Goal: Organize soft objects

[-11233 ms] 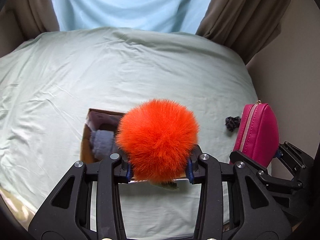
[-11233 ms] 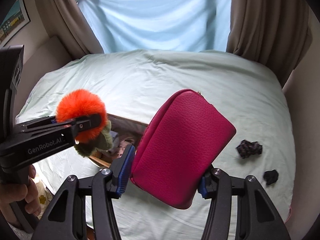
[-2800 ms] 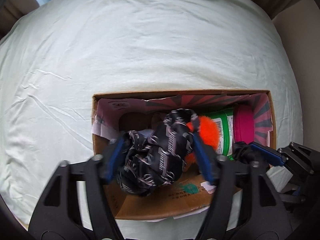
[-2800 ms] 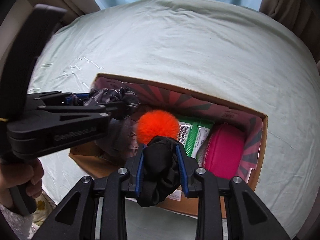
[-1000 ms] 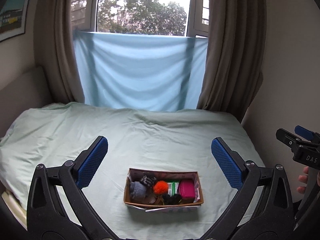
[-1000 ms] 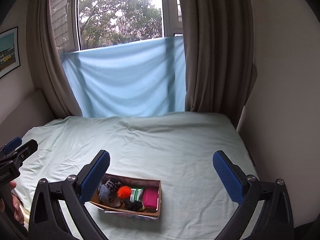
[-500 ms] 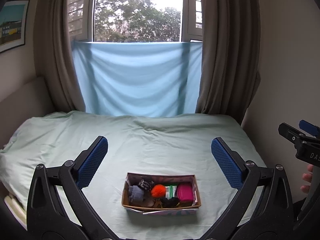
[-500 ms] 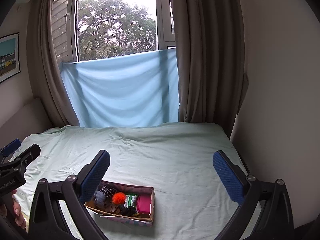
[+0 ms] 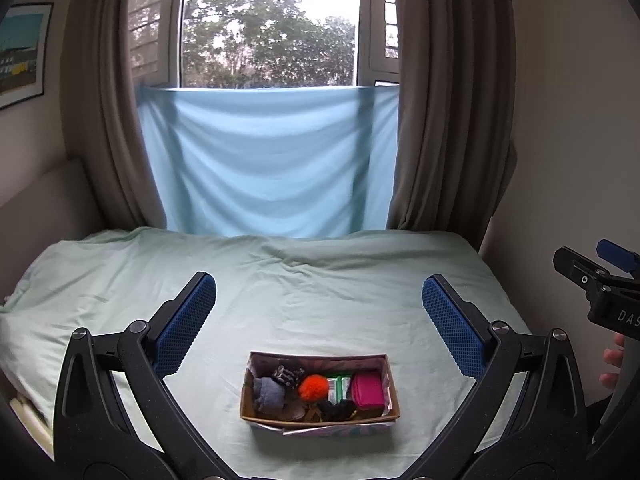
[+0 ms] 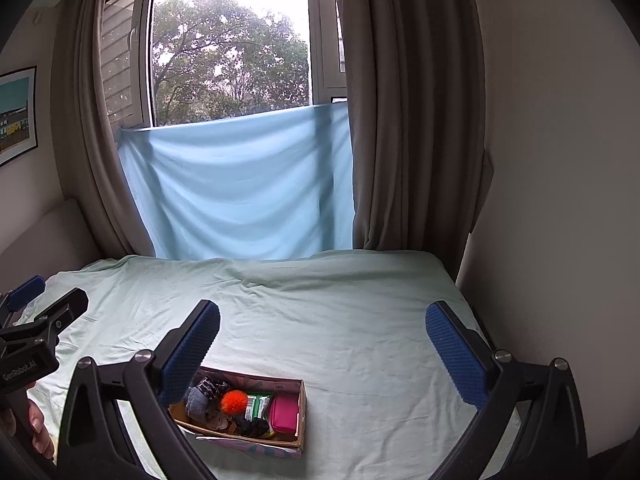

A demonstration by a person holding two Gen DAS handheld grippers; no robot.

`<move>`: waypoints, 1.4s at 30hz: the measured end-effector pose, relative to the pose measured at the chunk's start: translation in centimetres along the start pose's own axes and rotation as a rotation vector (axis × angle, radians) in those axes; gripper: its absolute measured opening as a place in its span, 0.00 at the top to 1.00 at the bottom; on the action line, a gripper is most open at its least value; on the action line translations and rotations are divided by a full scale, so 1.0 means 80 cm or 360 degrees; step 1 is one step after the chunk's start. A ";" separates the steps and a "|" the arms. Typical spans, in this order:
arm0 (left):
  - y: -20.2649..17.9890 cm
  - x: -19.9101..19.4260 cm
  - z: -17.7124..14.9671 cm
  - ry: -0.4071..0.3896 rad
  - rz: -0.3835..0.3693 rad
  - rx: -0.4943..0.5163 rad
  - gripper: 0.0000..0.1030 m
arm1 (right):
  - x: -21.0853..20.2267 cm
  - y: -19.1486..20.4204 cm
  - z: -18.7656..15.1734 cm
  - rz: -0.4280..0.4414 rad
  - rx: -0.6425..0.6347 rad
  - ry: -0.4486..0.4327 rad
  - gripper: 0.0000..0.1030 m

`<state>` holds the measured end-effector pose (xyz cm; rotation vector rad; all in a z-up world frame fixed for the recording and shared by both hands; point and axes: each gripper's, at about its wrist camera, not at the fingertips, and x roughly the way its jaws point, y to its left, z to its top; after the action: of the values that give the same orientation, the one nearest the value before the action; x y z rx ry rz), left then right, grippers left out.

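A cardboard box (image 9: 390, 390) sits on the bed near its front edge, also in the right wrist view (image 10: 301, 408). In it lie an orange pom-pom (image 9: 313, 385), a pink pouch (image 9: 367, 389), a grey sock bundle (image 9: 269, 394), a patterned black cloth (image 9: 287, 374), a green packet (image 9: 337, 386) and a black scrunchie (image 9: 335, 409). My left gripper (image 9: 319, 310) is wide open and empty, held well above and back from the box. My right gripper (image 10: 323, 338) is wide open and empty, also high above the bed.
The bed (image 9: 320, 280) has a pale green sheet. A light blue cloth (image 9: 268, 160) hangs over the window between brown curtains (image 9: 444, 120). A wall (image 10: 560, 200) runs close along the bed's right side. A picture (image 9: 20, 52) hangs at left.
Both grippers have drawn back and up a little from the bed; the box looks lower and smaller in both views. Both stay open and empty.
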<state>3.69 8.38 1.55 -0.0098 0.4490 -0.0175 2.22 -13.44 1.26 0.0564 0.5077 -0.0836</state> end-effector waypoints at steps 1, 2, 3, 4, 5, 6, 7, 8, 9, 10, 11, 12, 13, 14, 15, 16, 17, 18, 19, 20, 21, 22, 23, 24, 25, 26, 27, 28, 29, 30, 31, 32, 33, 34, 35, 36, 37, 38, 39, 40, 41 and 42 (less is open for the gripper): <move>0.001 0.000 0.000 -0.0002 -0.0001 -0.0003 0.00 | 0.001 0.000 0.000 -0.0002 0.0001 0.0001 0.00; 0.001 0.000 0.000 -0.0003 -0.0002 -0.0003 0.00 | 0.001 0.000 0.000 -0.0002 0.0001 0.0003 0.00; 0.001 0.001 0.000 -0.0003 -0.0002 -0.0002 0.00 | 0.002 0.001 0.000 -0.0004 0.0002 0.0004 0.00; 0.001 0.001 0.000 -0.0004 0.0000 -0.0001 0.00 | 0.002 0.001 0.001 -0.0006 0.0004 0.0004 0.00; 0.002 0.001 -0.001 -0.0004 0.0000 0.0001 0.00 | 0.003 0.000 0.001 -0.0007 0.0005 0.0005 0.00; 0.002 0.002 -0.001 -0.0003 -0.0001 0.0003 0.00 | 0.003 0.001 0.002 -0.0010 0.0005 0.0005 0.00; 0.002 0.002 -0.001 -0.0003 -0.0003 0.0003 0.00 | 0.004 0.001 0.002 -0.0012 0.0005 0.0004 0.00; 0.002 0.001 -0.001 -0.0006 -0.0006 0.0004 0.00 | 0.003 0.002 0.002 -0.0014 0.0005 0.0003 0.00; 0.003 0.000 -0.002 -0.0009 -0.0008 0.0005 0.00 | 0.003 0.002 0.002 -0.0015 0.0006 0.0002 0.00; 0.003 0.000 -0.002 -0.0011 -0.0005 0.0009 0.00 | 0.003 0.002 0.003 -0.0015 0.0008 0.0001 0.00; 0.002 0.000 -0.002 -0.0013 0.0000 0.0016 0.00 | 0.003 0.003 0.003 -0.0016 0.0008 -0.0002 0.00; 0.002 0.000 -0.002 -0.0015 0.0003 0.0020 0.00 | 0.003 0.003 0.003 -0.0019 0.0008 -0.0004 0.00; 0.002 0.000 -0.002 -0.0015 0.0004 0.0023 0.00 | 0.004 0.003 0.003 -0.0019 0.0008 -0.0004 0.00; 0.002 0.000 -0.002 -0.0016 0.0004 0.0023 0.00 | 0.004 0.003 0.003 -0.0020 0.0008 -0.0003 0.00; 0.002 0.000 -0.001 -0.0016 0.0003 0.0022 0.00 | 0.004 0.003 0.003 -0.0021 0.0009 -0.0002 0.00; 0.002 0.000 -0.001 -0.0015 0.0002 0.0021 0.00 | 0.004 0.004 0.004 -0.0021 0.0008 -0.0001 0.00; 0.002 0.000 -0.001 -0.0015 0.0003 0.0020 0.00 | 0.004 0.004 0.004 -0.0020 0.0009 0.0001 0.00; 0.002 0.000 -0.001 -0.0015 0.0004 0.0021 0.00 | 0.004 0.004 0.004 -0.0020 0.0010 0.0002 0.00; 0.002 0.000 -0.001 -0.0015 0.0005 0.0022 0.00 | 0.004 0.004 0.003 -0.0020 0.0010 0.0004 0.00; 0.001 0.000 -0.001 -0.0016 0.0005 0.0024 0.00 | 0.005 0.004 0.004 -0.0020 0.0011 0.0006 0.00; 0.001 0.000 -0.002 -0.0016 0.0005 0.0025 0.00 | 0.005 0.003 0.005 -0.0020 0.0011 0.0006 0.00; 0.000 0.000 -0.002 -0.0015 0.0005 0.0026 0.00 | 0.005 0.003 0.005 -0.0020 0.0011 0.0006 0.00; 0.000 0.000 -0.002 -0.0014 0.0006 0.0025 0.00 | 0.005 0.003 0.005 -0.0018 0.0011 0.0006 0.00; 0.000 0.000 -0.001 -0.0015 0.0008 0.0026 0.00 | 0.005 0.003 0.005 -0.0018 0.0012 0.0006 0.00; 0.000 0.000 -0.001 -0.0016 0.0008 0.0026 0.00 | 0.005 0.003 0.005 -0.0018 0.0011 0.0005 0.00; 0.000 0.000 -0.001 -0.0017 0.0007 0.0026 0.00 | 0.005 0.003 0.005 -0.0018 0.0010 0.0004 0.00; 0.000 0.000 0.000 -0.0017 0.0006 0.0025 0.00 | 0.005 0.003 0.005 -0.0019 0.0008 0.0004 0.00; 0.000 0.000 0.000 -0.0018 0.0006 0.0026 0.00 | 0.005 0.003 0.006 -0.0020 0.0008 0.0003 0.00; 0.000 0.000 -0.001 -0.0019 0.0007 0.0027 0.00 | 0.006 0.004 0.006 -0.0022 0.0010 0.0003 0.00; 0.000 0.000 -0.001 -0.0021 0.0008 0.0028 0.00 | 0.006 0.004 0.006 -0.0022 0.0010 0.0004 0.00; 0.000 -0.001 -0.001 -0.0023 0.0007 0.0029 0.00 | 0.006 0.005 0.005 -0.0022 0.0010 0.0005 0.00; 0.000 -0.001 -0.001 -0.0024 0.0006 0.0030 0.00 | 0.006 0.005 0.006 -0.0023 0.0009 0.0005 0.00; 0.000 -0.001 -0.001 -0.0024 0.0005 0.0031 0.00 | 0.006 0.005 0.006 -0.0024 0.0010 0.0004 0.00; 0.000 -0.001 -0.001 -0.0024 0.0005 0.0032 0.00 | 0.006 0.005 0.006 -0.0025 0.0010 0.0005 0.00; 0.000 -0.001 -0.001 -0.0024 0.0006 0.0031 0.00 | 0.006 0.006 0.006 -0.0025 0.0010 0.0004 0.00; 0.000 -0.001 -0.001 -0.0025 0.0007 0.0032 0.00 | 0.006 0.006 0.006 -0.0026 0.0009 0.0002 0.00; 0.000 -0.001 -0.001 -0.0026 0.0007 0.0033 0.00 | 0.005 0.007 0.006 -0.0028 0.0008 0.0001 0.00; -0.001 -0.001 -0.001 -0.0027 0.0010 0.0036 0.00 | 0.005 0.007 0.006 -0.0028 0.0008 -0.0001 0.00; -0.002 -0.001 -0.001 -0.0028 0.0011 0.0040 0.00 | 0.005 0.007 0.006 -0.0028 0.0010 -0.0002 0.00; -0.003 -0.001 -0.001 -0.0029 0.0009 0.0044 0.00 | 0.005 0.008 0.006 -0.0028 0.0011 -0.0002 0.00; -0.003 -0.001 -0.001 -0.0032 0.0008 0.0047 0.00 | 0.006 0.008 0.005 -0.0027 0.0011 -0.0003 0.00; -0.003 -0.001 -0.001 -0.0034 0.0004 0.0049 0.00 | 0.006 0.008 0.005 -0.0027 0.0011 -0.0002 0.00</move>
<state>3.56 8.11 1.52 0.0211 0.4273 -0.0219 2.92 -12.88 1.40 0.0585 0.5070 -0.1022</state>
